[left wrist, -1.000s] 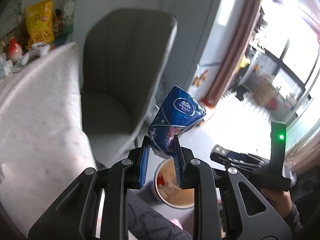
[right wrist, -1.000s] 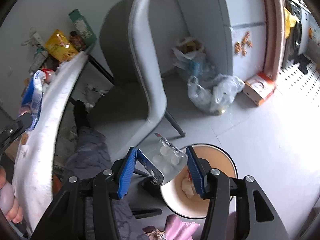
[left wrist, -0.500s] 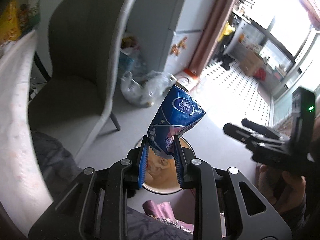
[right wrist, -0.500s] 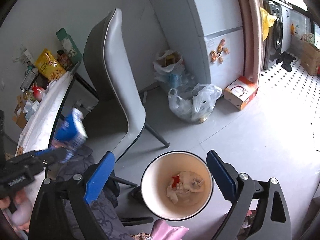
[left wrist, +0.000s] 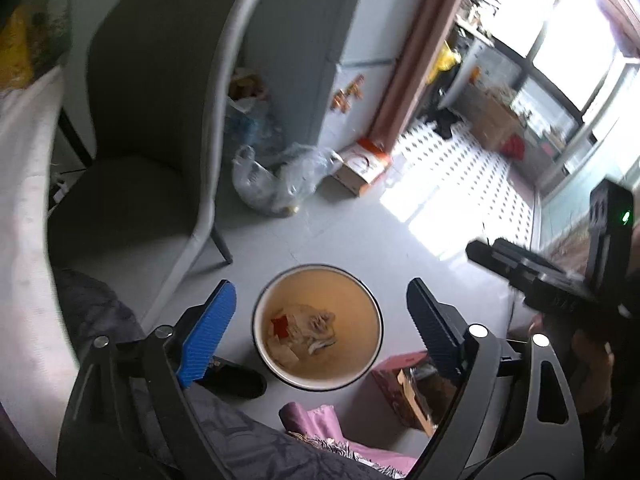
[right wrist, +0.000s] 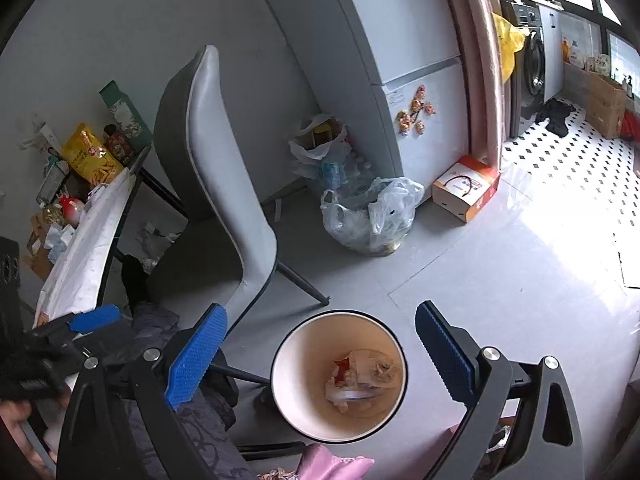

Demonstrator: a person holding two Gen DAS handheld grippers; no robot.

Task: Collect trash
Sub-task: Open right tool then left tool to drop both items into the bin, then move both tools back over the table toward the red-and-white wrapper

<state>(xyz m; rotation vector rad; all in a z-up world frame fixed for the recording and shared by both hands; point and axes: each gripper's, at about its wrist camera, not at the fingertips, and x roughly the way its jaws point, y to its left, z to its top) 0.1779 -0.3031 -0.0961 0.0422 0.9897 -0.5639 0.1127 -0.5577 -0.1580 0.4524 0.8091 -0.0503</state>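
Hovering above the bin [left wrist: 376, 322] with both the left hand-held gripper [left wrist: 320, 320] and right hand-held gripper [right wrist: 320, 344] just spread wide, nothing between.

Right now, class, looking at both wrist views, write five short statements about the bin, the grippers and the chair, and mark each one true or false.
1. The left gripper holds a blue packet. False: its jaws have just been opening and nothing is between them.
2. The trash bin already has rubbish in it. True.
3. The right gripper is open and empty. True.
4. The grey chair lies tipped over. False: it stands upright.
5. The bin stands on the table. False: it is on the floor.
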